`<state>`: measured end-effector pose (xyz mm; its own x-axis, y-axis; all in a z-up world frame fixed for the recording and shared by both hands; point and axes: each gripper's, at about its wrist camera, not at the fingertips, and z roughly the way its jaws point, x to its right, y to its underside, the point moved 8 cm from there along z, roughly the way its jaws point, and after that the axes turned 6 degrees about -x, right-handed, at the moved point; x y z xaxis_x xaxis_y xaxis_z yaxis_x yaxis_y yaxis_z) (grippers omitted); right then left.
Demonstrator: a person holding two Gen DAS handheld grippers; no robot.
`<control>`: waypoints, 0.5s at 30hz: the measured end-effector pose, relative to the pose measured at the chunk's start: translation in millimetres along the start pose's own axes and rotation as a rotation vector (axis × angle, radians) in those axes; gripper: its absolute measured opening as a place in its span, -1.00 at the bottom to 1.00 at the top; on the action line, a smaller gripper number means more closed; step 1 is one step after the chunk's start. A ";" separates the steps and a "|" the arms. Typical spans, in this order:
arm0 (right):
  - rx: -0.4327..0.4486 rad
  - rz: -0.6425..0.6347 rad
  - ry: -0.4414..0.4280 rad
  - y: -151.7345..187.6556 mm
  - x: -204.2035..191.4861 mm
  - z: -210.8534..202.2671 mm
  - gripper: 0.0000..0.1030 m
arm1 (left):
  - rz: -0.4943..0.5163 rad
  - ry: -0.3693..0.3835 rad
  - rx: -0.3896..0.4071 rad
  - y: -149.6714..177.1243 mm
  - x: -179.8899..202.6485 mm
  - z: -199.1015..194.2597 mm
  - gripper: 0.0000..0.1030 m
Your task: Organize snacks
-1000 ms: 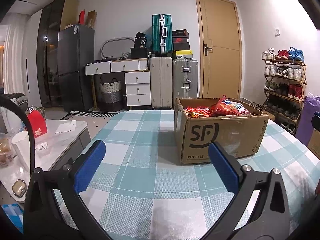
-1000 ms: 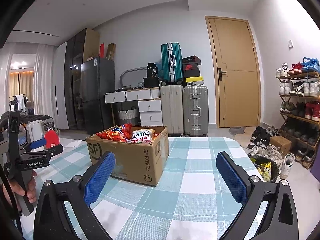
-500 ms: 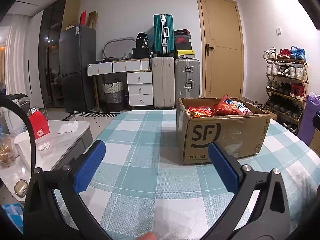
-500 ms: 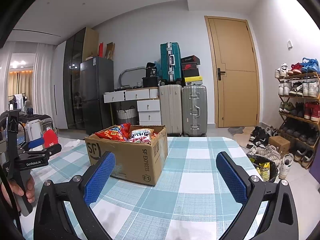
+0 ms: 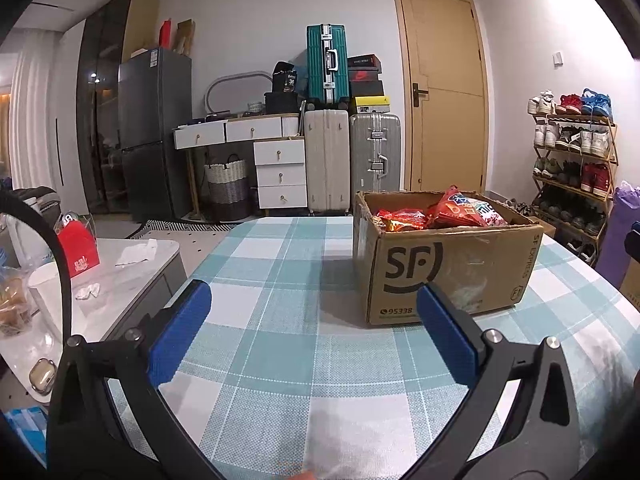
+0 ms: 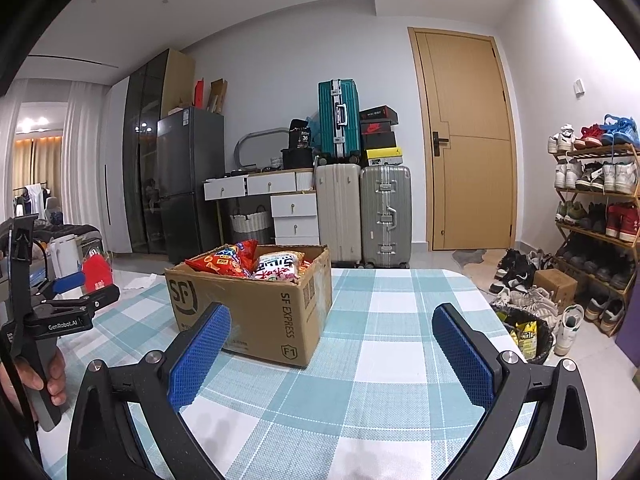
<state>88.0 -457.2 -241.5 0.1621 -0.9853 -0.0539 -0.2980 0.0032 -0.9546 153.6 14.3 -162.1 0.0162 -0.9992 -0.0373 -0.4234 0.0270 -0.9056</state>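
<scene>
A brown SF cardboard box (image 5: 452, 276) (image 6: 256, 308) stands open-topped on the checked table (image 5: 288, 320) (image 6: 392, 320). Red snack bags (image 5: 456, 210) (image 6: 228, 260) and a white snack bag (image 6: 280, 266) stick up out of it. My left gripper (image 5: 316, 332) is open above the cloth, short of the box and to its left, with nothing between its blue pads. My right gripper (image 6: 332, 352) is open too, empty, with its left pad in front of the box's near corner. The left gripper (image 6: 68, 284) also shows at the left edge of the right wrist view, in a hand.
A low white side table (image 5: 100, 280) with a red carton, cup and tissues sits left of the table. Behind are suitcases (image 5: 352, 160), white drawers (image 5: 280, 168), a fridge and a door. A shoe rack (image 6: 596, 208), loose shoes and a bin (image 6: 524, 332) stand on the right.
Both views have drifted only slightly; the box sits a little further right and lower in the left wrist view. Both grippers stay open and empty.
</scene>
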 end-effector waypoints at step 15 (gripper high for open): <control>0.001 0.003 -0.007 -0.2 0.1 1.1 0.99 | 0.011 0.002 0.004 2.1 4.4 1.1 0.99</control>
